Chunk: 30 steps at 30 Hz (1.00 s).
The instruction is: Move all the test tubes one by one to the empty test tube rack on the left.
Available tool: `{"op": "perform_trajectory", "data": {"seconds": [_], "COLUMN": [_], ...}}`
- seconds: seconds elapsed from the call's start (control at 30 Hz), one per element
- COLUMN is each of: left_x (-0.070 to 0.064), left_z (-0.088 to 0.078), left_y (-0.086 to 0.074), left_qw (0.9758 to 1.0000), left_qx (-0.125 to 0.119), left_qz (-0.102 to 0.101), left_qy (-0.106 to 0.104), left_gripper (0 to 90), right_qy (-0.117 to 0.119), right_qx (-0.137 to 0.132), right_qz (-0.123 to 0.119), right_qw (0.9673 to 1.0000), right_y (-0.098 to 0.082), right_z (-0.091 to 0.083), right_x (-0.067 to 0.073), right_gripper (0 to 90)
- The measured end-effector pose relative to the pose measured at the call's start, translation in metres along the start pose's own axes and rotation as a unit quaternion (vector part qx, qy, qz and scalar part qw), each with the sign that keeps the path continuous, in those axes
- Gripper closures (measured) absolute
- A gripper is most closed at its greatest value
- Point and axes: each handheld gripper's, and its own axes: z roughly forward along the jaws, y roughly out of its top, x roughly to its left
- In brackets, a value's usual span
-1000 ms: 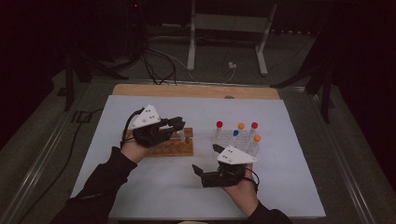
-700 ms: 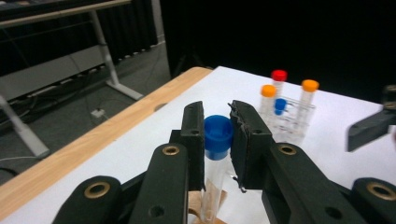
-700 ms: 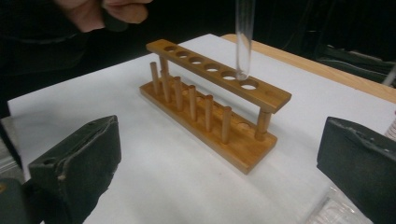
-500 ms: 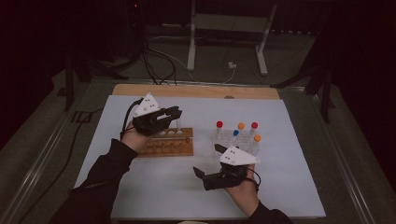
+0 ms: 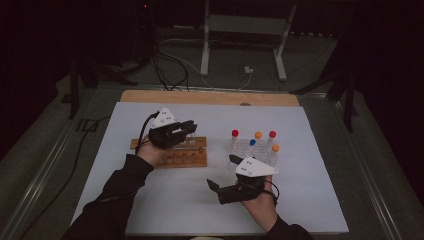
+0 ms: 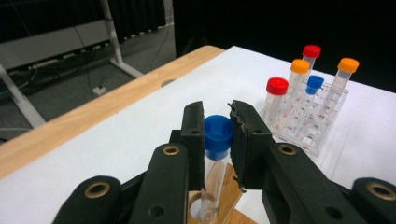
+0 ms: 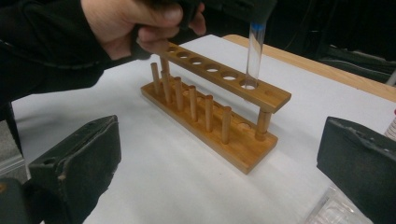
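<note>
A white-topped table [image 5: 165,210] carries a wooden rack [image 5: 186,158] and, seemingly, a clear plastic rack [image 5: 250,150] well apart.

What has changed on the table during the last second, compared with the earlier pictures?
The left hand-held gripper, shut on the blue-capped tube, moved down, bringing the tube's bottom into a hole of the wooden rack. The right hand-held gripper, open, and the clear rack stayed in place.

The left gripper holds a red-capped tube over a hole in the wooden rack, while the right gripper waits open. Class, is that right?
Not quite: the left gripper holds a blue-capped tube, as the left gripper view shows. It is over a hole in the wooden rack, and the right gripper waits open.
</note>
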Motion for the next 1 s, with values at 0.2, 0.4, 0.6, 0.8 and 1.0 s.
{"op": "perform_trajectory", "data": {"seconds": [0.2, 0.4, 0.6, 0.8, 1.0], "left_x": [0.000, 0.000, -0.001, -0.001, -0.001], "left_z": [0.006, 0.010, 0.013, 0.016, 0.017], "left_y": [-0.014, -0.020, -0.024, -0.027, -0.028], "left_qw": [0.9998, 0.9996, 0.9995, 0.9992, 0.9991], "left_qx": [0.016, 0.024, 0.029, 0.037, 0.039], "left_qz": [-0.010, -0.015, -0.015, -0.016, -0.016], "left_qy": [0.000, -0.001, 0.000, 0.003, 0.002], "left_gripper": [77.4, 77.4, 77.4, 77.3, 77.3], "right_qy": [0.004, 0.016, 0.020, 0.021, 0.025], "right_qx": [-0.002, -0.007, -0.006, -0.010, -0.002], "right_qz": [-0.004, -0.011, -0.008, -0.017, -0.020], "right_qw": [1.0000, 0.9998, 0.9997, 0.9996, 0.9995], "right_y": [-0.001, -0.001, -0.002, -0.003, -0.003], "right_z": [0.000, 0.001, 0.002, 0.002, 0.004], "right_x": [0.000, 0.001, 0.000, 0.000, 0.001], "right_gripper": [0.0, 0.0, 0.0, 0.0, 0.0]}}
